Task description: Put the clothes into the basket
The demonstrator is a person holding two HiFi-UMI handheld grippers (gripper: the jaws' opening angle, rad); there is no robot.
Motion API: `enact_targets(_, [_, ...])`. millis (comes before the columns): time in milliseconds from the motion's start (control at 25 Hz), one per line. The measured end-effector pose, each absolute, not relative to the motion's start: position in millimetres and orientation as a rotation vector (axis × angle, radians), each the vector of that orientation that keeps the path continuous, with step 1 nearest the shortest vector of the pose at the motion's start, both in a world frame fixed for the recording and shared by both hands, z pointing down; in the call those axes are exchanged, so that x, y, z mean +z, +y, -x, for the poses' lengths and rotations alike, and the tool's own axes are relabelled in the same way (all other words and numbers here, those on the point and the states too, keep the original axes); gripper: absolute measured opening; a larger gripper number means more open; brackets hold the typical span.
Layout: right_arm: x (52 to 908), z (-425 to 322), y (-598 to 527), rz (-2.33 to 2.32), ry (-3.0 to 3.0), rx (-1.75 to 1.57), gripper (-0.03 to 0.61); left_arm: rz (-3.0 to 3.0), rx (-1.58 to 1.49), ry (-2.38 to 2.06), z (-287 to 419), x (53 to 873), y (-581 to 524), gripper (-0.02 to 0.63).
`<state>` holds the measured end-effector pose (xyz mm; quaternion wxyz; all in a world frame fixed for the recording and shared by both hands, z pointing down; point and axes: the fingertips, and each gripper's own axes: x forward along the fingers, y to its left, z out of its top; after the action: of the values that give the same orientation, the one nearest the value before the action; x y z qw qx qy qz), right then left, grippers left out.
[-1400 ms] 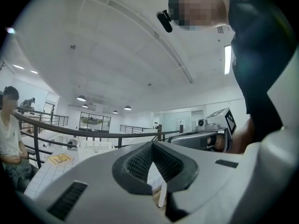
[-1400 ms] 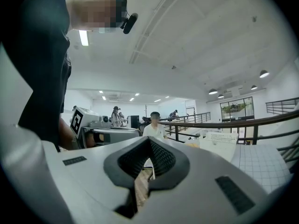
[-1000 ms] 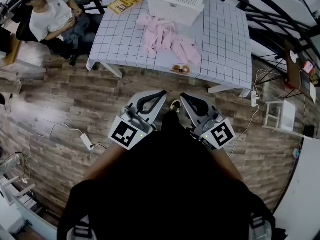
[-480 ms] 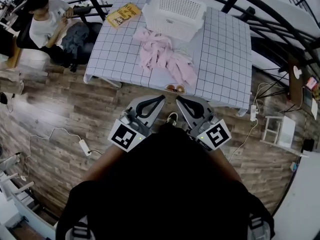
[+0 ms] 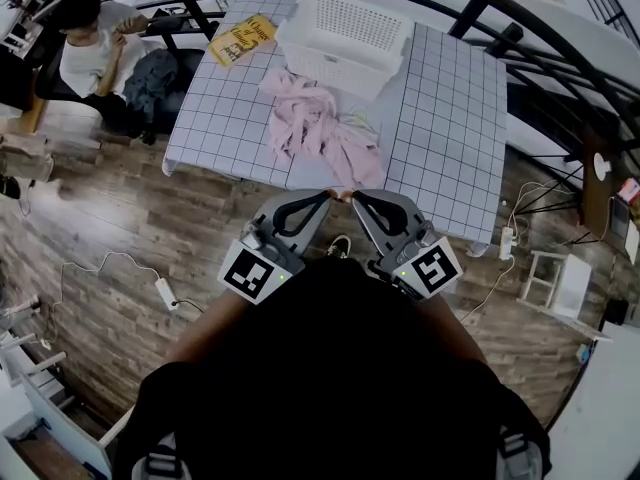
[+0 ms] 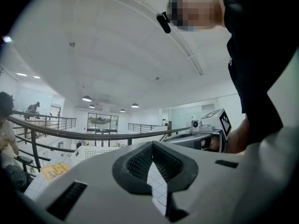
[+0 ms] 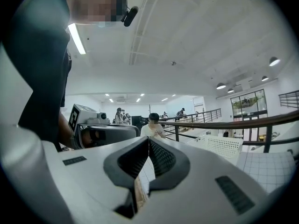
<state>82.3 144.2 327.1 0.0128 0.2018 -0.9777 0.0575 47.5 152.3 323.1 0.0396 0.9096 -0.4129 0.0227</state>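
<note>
Ahead, pink clothes (image 5: 310,128) just beyond left gripper (image 5: 327,195) and right gripper (image 5: 357,197), both clenched empty, basket (image 5: 345,28) past clothes.

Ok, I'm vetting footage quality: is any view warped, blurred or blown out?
Head view: sharp, evenly lit, though fisheye bows the black railing and the edges of the checked table. Left gripper view: black vignetted corners. Right gripper view: same vignette; the ceiling strip light glares.

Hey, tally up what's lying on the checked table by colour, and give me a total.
White basket: 1
Mostly pink heap of clothes: 1
Yellow sheet: 1
Small orange-brown item at the near edge, partly hidden: 1
Total: 4
</note>
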Motion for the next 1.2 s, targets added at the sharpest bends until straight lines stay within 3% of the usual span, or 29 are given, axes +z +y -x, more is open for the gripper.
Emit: enact_targets(1200, [461, -29, -18, -0.573, -2.729, 0.249, 0.017, -2.860, 0.016, -1.129, -5, 407, -21, 0.000])
